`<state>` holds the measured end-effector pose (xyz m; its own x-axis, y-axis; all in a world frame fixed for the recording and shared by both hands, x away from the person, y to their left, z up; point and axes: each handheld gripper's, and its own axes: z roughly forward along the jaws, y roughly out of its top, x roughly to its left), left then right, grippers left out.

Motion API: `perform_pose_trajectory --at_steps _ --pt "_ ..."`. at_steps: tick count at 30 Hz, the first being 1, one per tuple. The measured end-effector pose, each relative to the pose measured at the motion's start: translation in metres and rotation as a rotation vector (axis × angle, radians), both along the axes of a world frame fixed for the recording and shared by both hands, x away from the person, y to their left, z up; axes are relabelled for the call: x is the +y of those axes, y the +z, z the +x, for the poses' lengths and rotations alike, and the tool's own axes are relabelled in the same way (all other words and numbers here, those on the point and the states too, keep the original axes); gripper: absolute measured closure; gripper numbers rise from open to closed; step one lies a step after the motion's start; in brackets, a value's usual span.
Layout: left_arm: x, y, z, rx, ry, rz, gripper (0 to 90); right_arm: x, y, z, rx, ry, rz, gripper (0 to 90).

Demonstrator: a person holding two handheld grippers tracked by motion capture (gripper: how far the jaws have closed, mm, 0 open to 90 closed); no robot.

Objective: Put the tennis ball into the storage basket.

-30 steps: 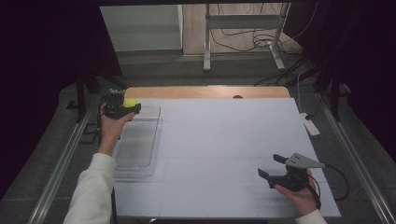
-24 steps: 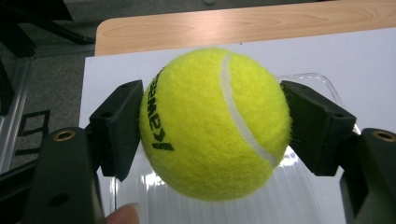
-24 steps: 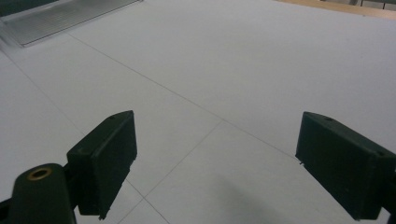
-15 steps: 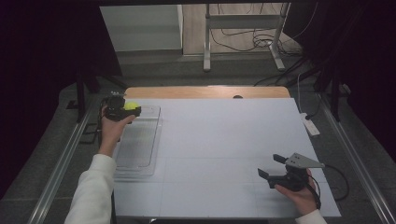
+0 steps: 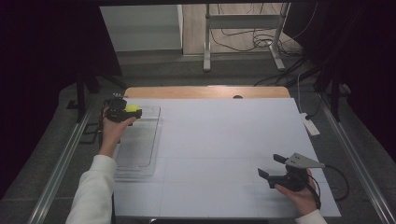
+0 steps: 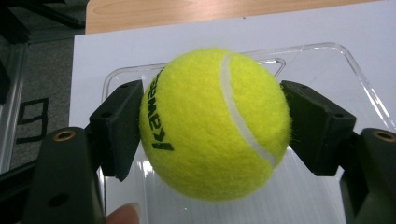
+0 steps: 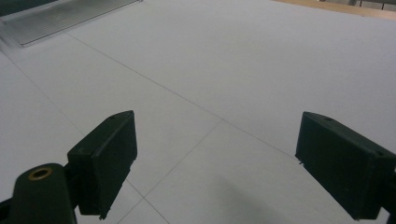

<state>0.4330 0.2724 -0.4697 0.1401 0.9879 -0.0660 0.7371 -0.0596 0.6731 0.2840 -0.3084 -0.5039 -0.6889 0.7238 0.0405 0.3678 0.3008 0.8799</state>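
The left gripper (image 5: 133,111) holds a yellow tennis ball (image 6: 215,123) above the far end of a clear plastic tray (image 5: 140,144), which lies along the left side of the white table (image 5: 224,140). In the left gripper view both black pads press against the ball's sides, one on the face that bears black lettering, the other past the white seam, and the ball bulges out well in front of them. The tray's rounded far rim shows behind and below the ball, so the ball hangs over the tray and does not touch it. A fingertip (image 6: 122,215) shows at the bottom edge of that view. The right gripper (image 5: 273,167) sits near the table's front right corner, well apart from the tray, in the person's right hand (image 5: 299,193). Its jaws stand wide with nothing between them, and bare white tabletop lies beneath.
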Motion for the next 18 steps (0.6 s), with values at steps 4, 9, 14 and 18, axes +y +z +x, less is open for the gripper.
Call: perform_pose_trajectory --at_steps 4,9,14,18 --pt "-0.002 -0.004 0.001 0.014 -0.005 0.001 27.0 0.000 0.000 0.000 0.001 0.001 -0.001 13.0" --pt "-0.003 -0.007 0.001 0.023 -0.011 0.006 27.1 0.000 0.000 0.000 0.001 0.000 0.000 13.1" --pt "-0.004 -0.011 0.002 0.039 -0.015 0.006 27.0 0.000 0.000 0.000 0.002 -0.001 -0.001 13.0" --pt "-0.005 -0.014 0.003 0.052 -0.017 0.009 27.0 0.000 0.000 0.000 0.002 -0.001 -0.001 13.0"
